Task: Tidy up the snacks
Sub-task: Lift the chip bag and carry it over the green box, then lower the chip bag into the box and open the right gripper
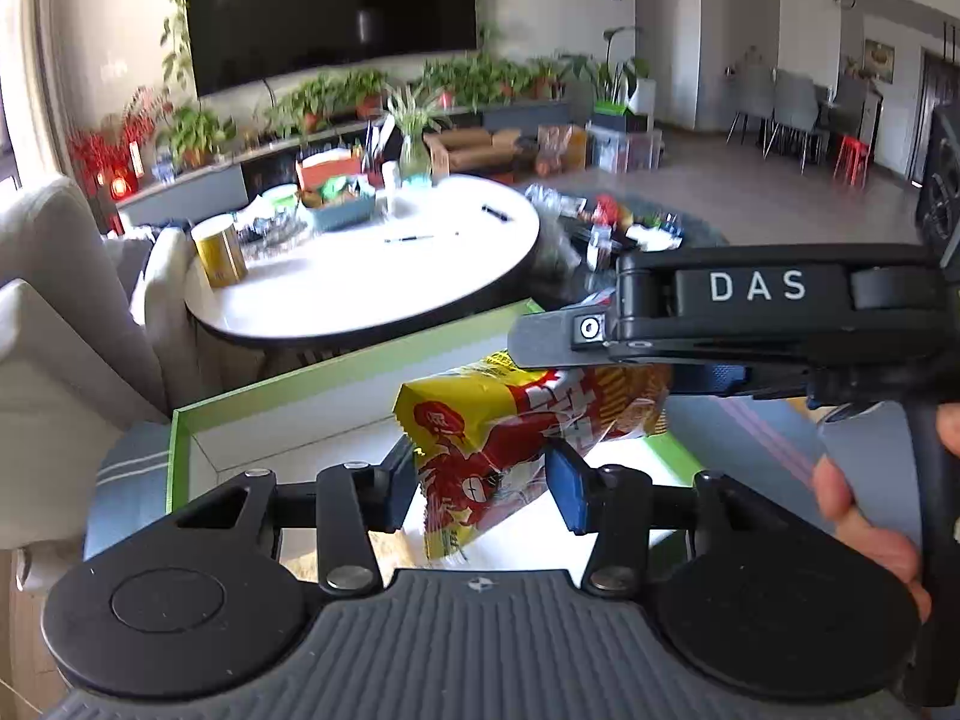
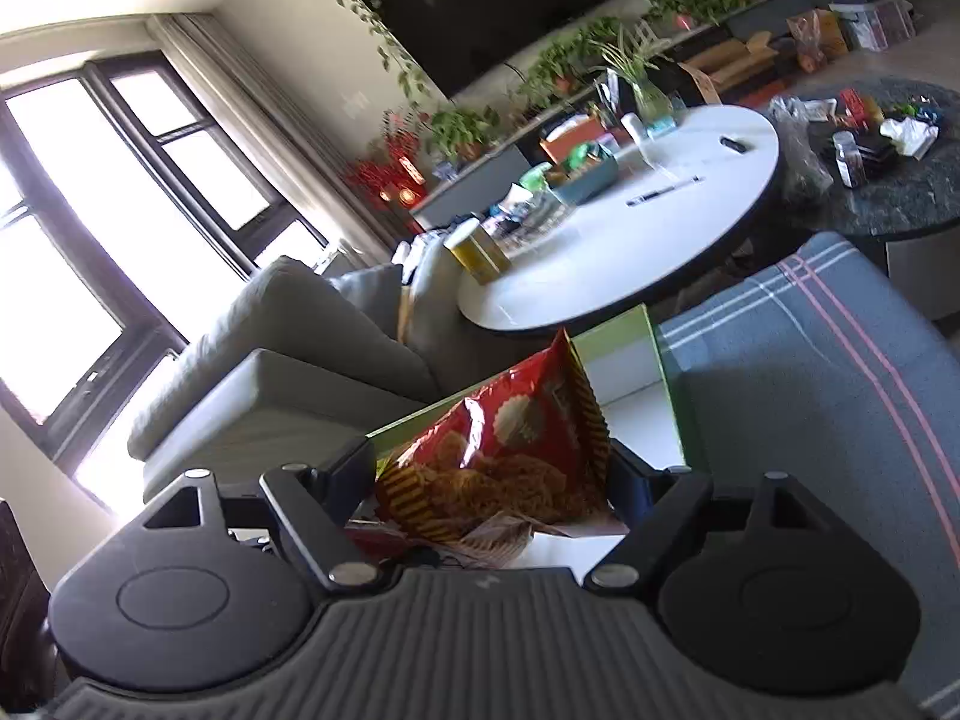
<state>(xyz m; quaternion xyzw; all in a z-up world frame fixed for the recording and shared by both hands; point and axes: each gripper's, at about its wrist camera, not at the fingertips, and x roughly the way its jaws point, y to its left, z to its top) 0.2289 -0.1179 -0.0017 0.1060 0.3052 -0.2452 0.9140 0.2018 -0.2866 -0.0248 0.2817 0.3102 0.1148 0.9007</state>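
Right claw (image 1: 600,354) blocks space above box (image 1: 336,384).

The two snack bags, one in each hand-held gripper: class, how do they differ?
The yellow bag shows a red cartoon figure; the red bag shows noodle snacks. The yellow bag sits between narrowly set jaws; the red bag fills widely set jaws. Both are crinkly packets above the green-rimmed box.

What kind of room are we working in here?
Most likely a home living room: a wall-mounted television above potted plants, a light sofa, and a round white table.
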